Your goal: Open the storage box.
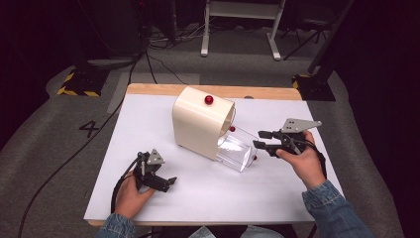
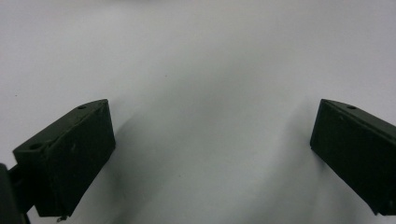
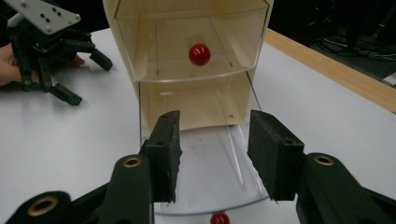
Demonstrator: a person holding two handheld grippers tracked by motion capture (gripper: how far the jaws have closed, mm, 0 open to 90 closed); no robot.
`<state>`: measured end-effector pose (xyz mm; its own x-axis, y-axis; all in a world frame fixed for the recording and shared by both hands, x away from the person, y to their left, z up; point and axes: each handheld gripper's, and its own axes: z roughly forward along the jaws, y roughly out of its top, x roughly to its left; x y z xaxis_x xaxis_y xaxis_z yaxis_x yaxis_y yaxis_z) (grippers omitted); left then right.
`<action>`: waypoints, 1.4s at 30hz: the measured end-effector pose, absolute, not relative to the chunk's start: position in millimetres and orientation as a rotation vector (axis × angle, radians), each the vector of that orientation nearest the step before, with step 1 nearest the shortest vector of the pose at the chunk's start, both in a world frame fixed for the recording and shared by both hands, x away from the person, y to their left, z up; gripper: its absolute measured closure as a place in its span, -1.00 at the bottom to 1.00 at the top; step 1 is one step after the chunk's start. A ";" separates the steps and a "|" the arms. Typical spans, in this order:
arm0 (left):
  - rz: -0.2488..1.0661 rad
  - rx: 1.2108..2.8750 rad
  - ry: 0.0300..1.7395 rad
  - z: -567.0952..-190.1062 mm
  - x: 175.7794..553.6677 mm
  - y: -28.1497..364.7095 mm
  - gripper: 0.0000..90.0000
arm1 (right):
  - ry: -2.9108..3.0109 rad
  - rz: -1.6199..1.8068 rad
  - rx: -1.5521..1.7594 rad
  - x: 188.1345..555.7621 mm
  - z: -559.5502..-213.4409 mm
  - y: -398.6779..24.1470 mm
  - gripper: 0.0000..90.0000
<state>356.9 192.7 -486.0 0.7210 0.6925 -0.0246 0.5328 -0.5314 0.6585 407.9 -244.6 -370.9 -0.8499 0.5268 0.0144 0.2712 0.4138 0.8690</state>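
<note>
The clear drawer point(image 1: 236, 151) projects, pulled out, from the cream cabinet point(image 1: 200, 124) at table centre. It looks light, rigid, slick and probably crack-prone; grip its red front knob point(image 3: 219, 218). The right gripper point(image 1: 264, 140), jaws apart and empty, sits at the drawer's 3 o'clock, just beside it. The left gripper point(image 1: 166, 182), jaws wide apart, rests at its 8 o'clock, well apart.

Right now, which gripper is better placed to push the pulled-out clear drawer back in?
Right. The right gripper faces the clear drawer front, open, its red knob just below. The left gripper rests apart on the table.
</note>
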 end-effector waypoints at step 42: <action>0.319 2.266 0.923 -486.0 356.7 192.6 -1.00 | 2.438 1.507 0.579 442.1 -379.1 -199.5 0.66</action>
<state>356.7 192.6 -486.0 0.7210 0.6926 -0.0223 0.5313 -0.5319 0.6594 442.1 -199.5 -379.1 -0.8988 0.4378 0.0214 0.2149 0.3975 0.8921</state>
